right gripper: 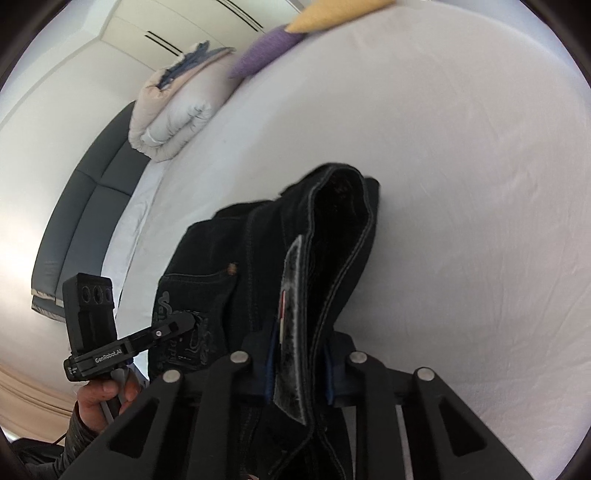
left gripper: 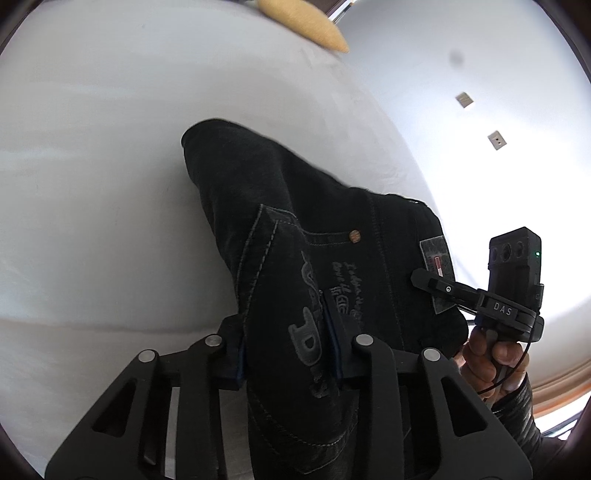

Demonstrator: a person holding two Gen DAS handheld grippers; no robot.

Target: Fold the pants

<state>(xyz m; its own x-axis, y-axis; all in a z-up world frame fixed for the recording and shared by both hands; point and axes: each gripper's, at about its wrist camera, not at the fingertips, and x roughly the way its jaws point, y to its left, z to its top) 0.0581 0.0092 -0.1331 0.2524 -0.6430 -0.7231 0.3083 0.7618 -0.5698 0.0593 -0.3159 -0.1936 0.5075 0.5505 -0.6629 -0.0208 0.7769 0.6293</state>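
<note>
Black denim pants (left gripper: 295, 206) hang folded above a white bed sheet (left gripper: 92, 166), held up by both grippers. My left gripper (left gripper: 288, 343) is shut on the back pocket area with its embroidered lettering. My right gripper (right gripper: 299, 365) is shut on the waistband by the grey patch label (right gripper: 291, 295). The right gripper also shows in the left wrist view (left gripper: 424, 278), pinching the waistband by the label. The left gripper shows in the right wrist view (right gripper: 186, 321) on the pocket. The pants (right gripper: 332, 229) droop toward the sheet (right gripper: 461, 184).
A yellow cushion (left gripper: 306, 22) and a purple cushion (right gripper: 266, 51) lie at the far end of the bed. A folded duvet (right gripper: 173, 114) sits by a dark grey headboard (right gripper: 77, 206). A white wall with two sockets (left gripper: 496, 139) is to the right.
</note>
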